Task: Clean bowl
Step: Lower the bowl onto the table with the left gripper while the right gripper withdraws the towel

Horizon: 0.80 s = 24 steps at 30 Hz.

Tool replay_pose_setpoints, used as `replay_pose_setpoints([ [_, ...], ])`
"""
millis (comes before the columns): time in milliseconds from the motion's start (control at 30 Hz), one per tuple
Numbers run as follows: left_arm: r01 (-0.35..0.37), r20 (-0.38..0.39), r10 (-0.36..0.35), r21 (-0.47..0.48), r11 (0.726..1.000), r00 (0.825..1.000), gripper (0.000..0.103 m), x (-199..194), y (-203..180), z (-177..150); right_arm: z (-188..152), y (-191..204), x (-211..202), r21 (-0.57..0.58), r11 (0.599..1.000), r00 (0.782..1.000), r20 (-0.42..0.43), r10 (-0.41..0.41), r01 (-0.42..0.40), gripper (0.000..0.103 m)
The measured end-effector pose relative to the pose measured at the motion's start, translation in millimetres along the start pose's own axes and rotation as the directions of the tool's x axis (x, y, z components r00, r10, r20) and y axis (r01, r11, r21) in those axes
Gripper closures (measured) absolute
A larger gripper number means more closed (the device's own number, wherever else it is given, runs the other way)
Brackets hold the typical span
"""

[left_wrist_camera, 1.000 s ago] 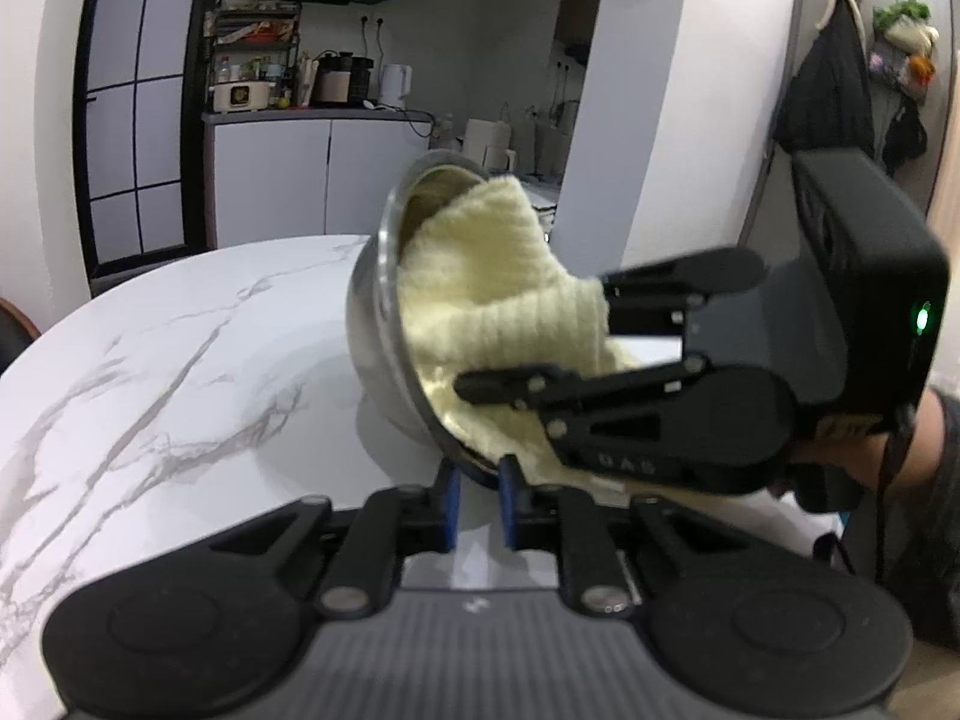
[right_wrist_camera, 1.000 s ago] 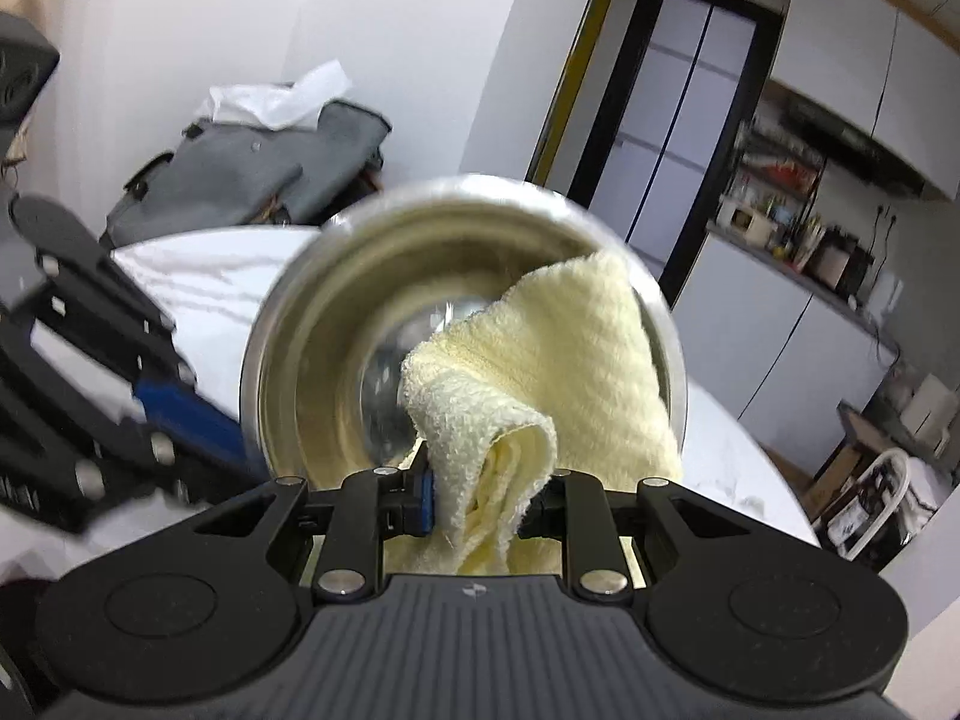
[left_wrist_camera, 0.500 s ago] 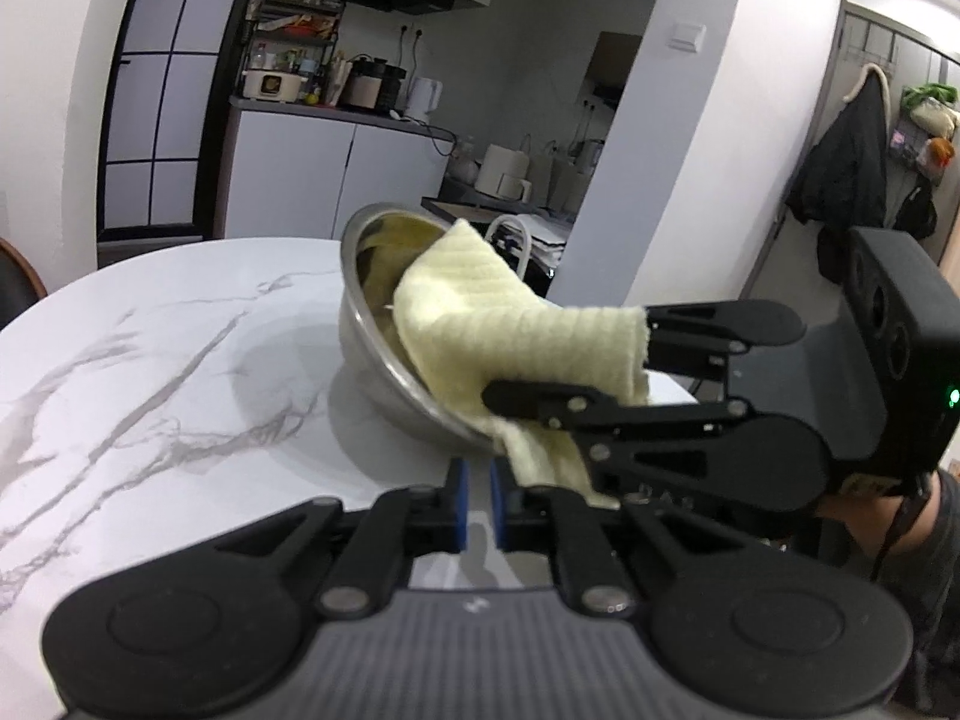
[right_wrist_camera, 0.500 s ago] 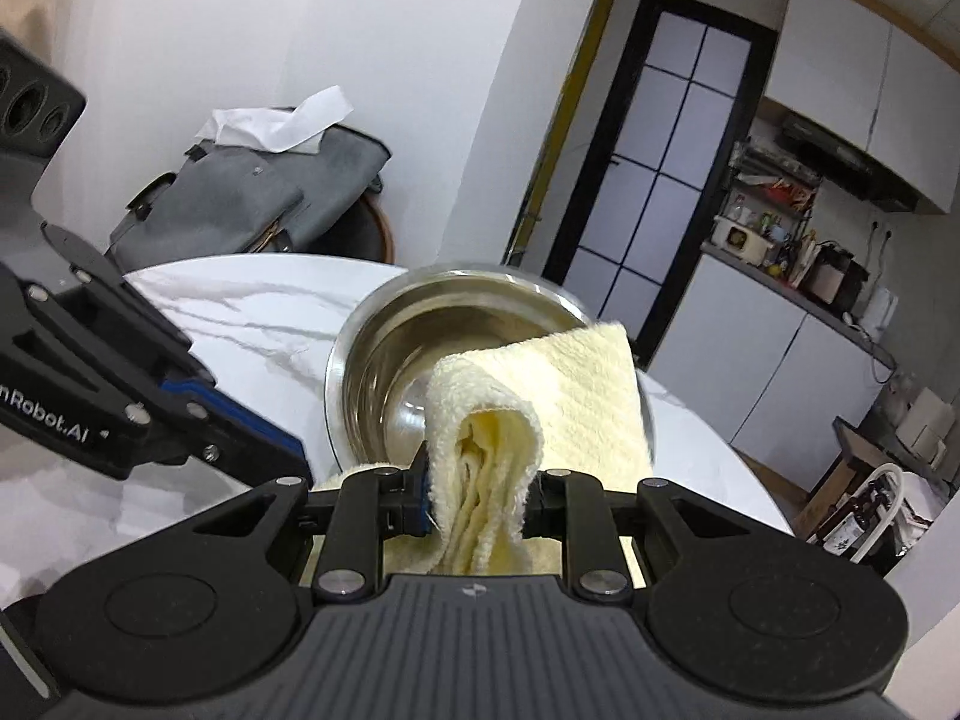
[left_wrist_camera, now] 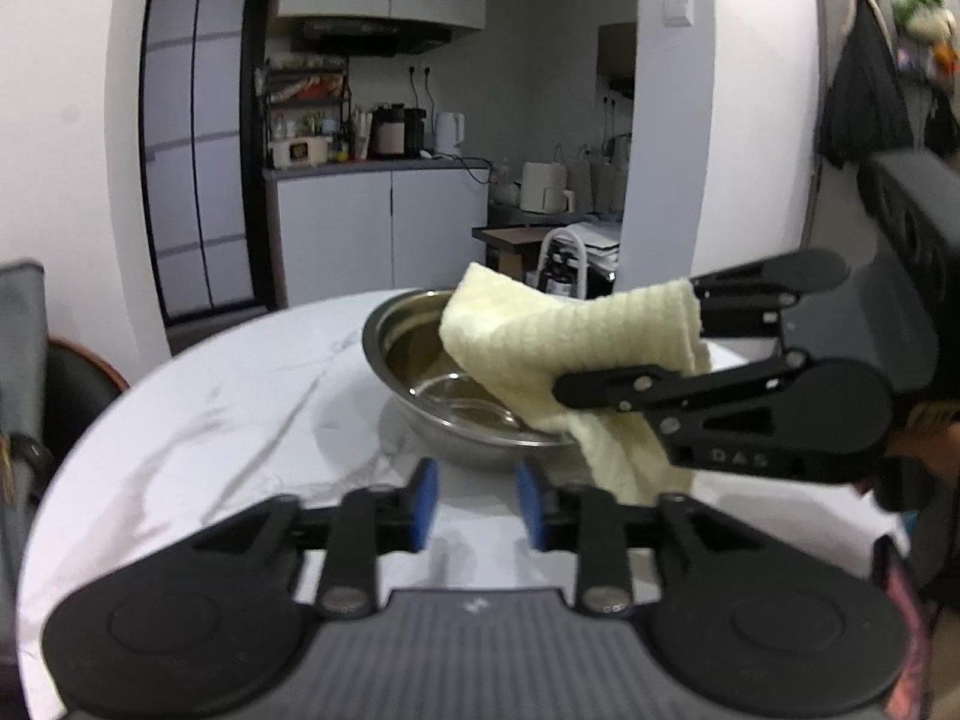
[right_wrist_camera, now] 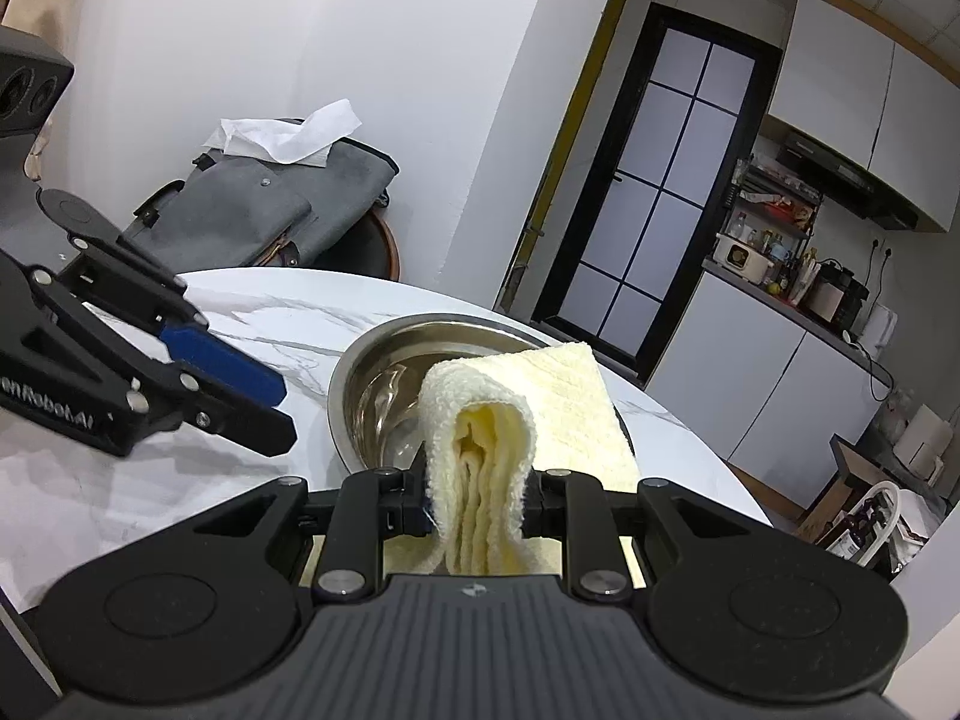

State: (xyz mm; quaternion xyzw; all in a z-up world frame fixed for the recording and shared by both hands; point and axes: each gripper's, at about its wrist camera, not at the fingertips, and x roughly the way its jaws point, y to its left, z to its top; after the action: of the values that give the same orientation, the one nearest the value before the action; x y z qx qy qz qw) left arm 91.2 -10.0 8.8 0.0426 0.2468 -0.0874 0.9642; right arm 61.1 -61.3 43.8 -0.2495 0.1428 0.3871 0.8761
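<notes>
A steel bowl [left_wrist_camera: 408, 354] stands upright on the white marble table [left_wrist_camera: 210, 420]. My left gripper [left_wrist_camera: 477, 498] hovers just in front of the bowl's near rim; its jaws are opening and nothing is between the blue pads. My right gripper [left_wrist_camera: 624, 339] comes in from the right and is shut on a folded yellow cloth [left_wrist_camera: 540, 336], which drapes over the bowl's right rim. In the right wrist view the cloth [right_wrist_camera: 480, 450] is bunched between my right gripper's [right_wrist_camera: 477, 498] pads, the bowl [right_wrist_camera: 384, 384] lies just beyond, and the left gripper [right_wrist_camera: 252, 384] is at the left.
A chair [right_wrist_camera: 384, 252] with a grey bag [right_wrist_camera: 270, 204] and a white tissue on it stands past the table's far edge. Kitchen cabinets [left_wrist_camera: 384, 228] and a glass door are behind. A person's hand [left_wrist_camera: 936, 450] holds the right gripper near the table's right edge.
The bowl went from tilted on its side, with the left pads shut on its rim, to flat on the table. The left gripper let go and opened. The cloth came partly out.
</notes>
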Motion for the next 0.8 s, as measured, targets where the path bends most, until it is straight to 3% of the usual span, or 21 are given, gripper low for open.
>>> replay_pose_setpoints([
  [33,-0.010,0.008,0.010,0.021,1.000,1.000,0.046,0,-3,0,0,-1,0,0.007,1.000,1.000,-0.009,0.005,-0.005,0.079],
  [133,-0.049,0.026,0.047,0.094,0.994,0.999,0.039,1,-14,0,0,-5,-2,0.033,0.999,1.000,-0.025,0.011,-0.010,0.079],
  [267,-0.089,0.042,0.083,0.173,0.981,0.996,0.039,10,-23,3,0,-10,-8,0.046,0.999,1.000,-0.002,-0.006,0.006,0.079],
  [467,-0.096,0.037,0.091,0.189,0.977,0.995,0.038,20,-28,5,-1,-15,-17,0.058,0.998,0.999,0.037,-0.010,0.008,0.079],
  [567,-0.124,0.076,0.110,0.227,0.966,0.991,0.038,20,-37,7,0,-20,-27,0.071,0.997,0.996,0.080,-0.029,0.023,0.079],
  [800,-0.098,0.073,0.080,0.287,0.953,0.994,0.038,26,-54,9,-3,-36,-42,0.125,0.991,0.992,0.115,-0.053,0.038,0.079],
])
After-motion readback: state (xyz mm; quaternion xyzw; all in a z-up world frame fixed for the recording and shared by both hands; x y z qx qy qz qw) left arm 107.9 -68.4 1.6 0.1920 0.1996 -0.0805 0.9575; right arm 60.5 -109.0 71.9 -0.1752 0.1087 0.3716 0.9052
